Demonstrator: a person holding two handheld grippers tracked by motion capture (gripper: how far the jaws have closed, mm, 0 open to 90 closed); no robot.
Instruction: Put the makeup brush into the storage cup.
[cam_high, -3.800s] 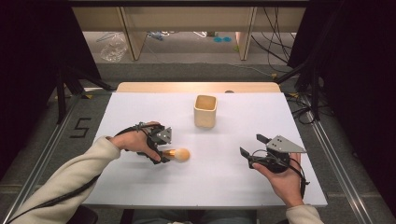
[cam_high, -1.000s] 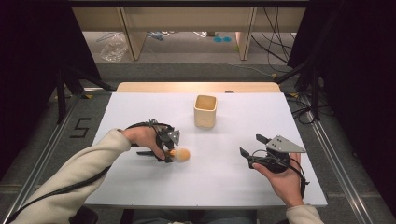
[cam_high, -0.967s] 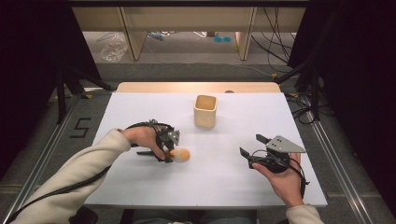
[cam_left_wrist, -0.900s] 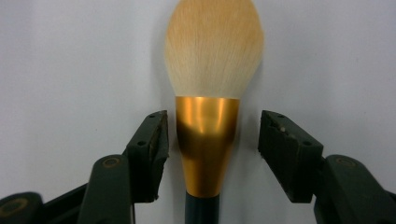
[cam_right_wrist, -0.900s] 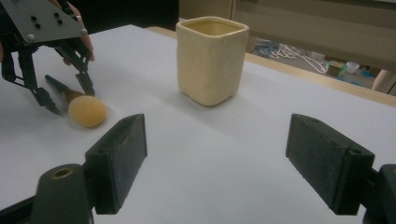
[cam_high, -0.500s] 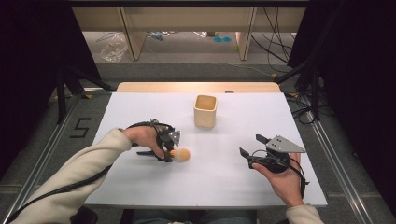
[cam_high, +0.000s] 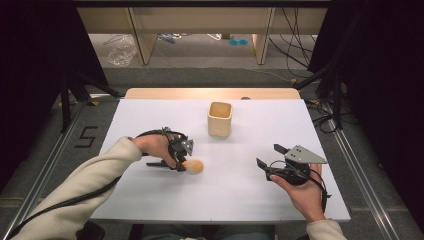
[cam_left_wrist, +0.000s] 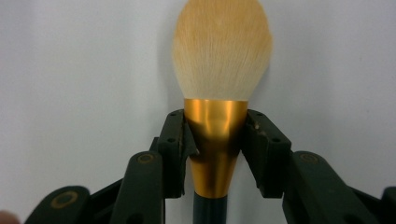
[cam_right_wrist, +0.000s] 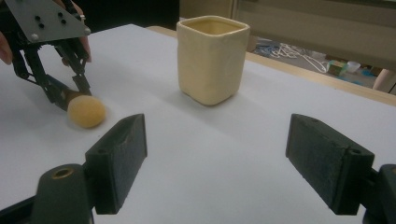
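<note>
While my left hand-held gripper sits low on the white table, its jaws have just been closing and now clamp the gold metal collar of the makeup brush, one pad on each side. From the left gripper view, the brush's long axis runs straight out along the jaws: dark handle back toward my hand, soft, rounded, pale-orange bristle head ahead. From the high view, that fluffy head lies on the table pointing right, toward my other hand. Beyond it and to the right stands the cream, square-sided cup, mouth up, matte and slightly uneven like ceramic, well apart from the brush. My left hand is nearer to it. My right hand-held gripper holds nothing, its jaws spread wide.
</note>
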